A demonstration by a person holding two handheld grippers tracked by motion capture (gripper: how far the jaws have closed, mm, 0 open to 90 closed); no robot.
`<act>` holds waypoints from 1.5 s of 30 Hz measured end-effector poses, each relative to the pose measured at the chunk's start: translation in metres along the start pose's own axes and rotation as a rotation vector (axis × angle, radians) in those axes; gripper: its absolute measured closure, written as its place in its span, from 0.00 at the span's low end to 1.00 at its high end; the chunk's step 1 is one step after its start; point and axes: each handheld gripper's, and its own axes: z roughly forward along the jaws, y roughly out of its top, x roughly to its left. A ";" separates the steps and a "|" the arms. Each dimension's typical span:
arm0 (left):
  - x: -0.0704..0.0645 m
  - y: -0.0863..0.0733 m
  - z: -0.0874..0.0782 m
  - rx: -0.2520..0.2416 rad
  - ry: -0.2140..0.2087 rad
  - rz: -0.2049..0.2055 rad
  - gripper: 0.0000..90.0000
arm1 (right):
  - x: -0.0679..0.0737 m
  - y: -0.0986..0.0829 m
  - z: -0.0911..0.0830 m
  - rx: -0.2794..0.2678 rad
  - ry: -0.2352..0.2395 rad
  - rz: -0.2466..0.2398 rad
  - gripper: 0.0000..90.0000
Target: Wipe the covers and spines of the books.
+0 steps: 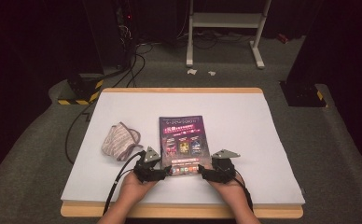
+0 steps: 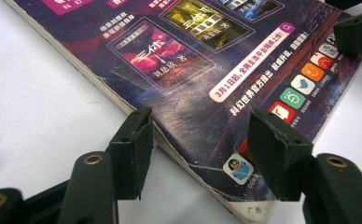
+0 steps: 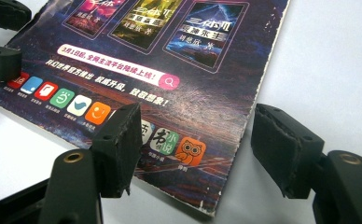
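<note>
A thin, rectangular magazine point(image 1: 183, 144) lies flat near the front middle of the surface point(image 1: 244, 121), which is covered by a smooth white sheet over a light wooden board. Its glossy dark purple cover carries three book panels, a pink banner and a row of coloured app icons; fine creases and scuffs show in the sheen, and the page edges along the spine are pale and slightly worn. A soft, crumpled striped cloth point(image 1: 119, 140) rests just to the magazine's left, apart from it.

The left gripper point(image 1: 166, 171) sits at the near left corner of the magazine, the right gripper point(image 1: 202, 173) at the near right corner; each is held by a hand entering from the front edge, palms low, with grey three-cornered plates on top. In the left gripper view the matte black, blocky fingers point(image 2: 132, 149) are spread apart and straddle the corner, one beside the spine edge and one over the cover. In the right gripper view the fingers point(image 3: 118, 147) are likewise parted, one over the icons and one off the edge on the white sheet. Neither pair clamps anything.
</note>
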 end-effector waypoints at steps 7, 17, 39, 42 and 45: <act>-0.002 0.001 0.000 0.002 0.008 0.012 0.46 | 0.000 0.001 0.001 0.005 0.009 0.016 0.39; -0.003 0.001 0.000 0.005 0.017 0.019 0.46 | -0.001 0.001 0.000 -0.008 0.017 0.037 0.40; -0.002 0.000 -0.001 0.007 0.020 0.016 0.46 | 0.013 0.008 -0.017 -0.179 0.030 0.009 0.43; -0.002 0.000 -0.002 0.007 0.022 0.014 0.46 | 0.020 0.011 -0.019 -0.211 0.031 -0.011 0.44; -0.001 0.000 -0.002 0.004 0.022 0.012 0.46 | 0.024 0.012 -0.020 -0.227 0.048 -0.018 0.45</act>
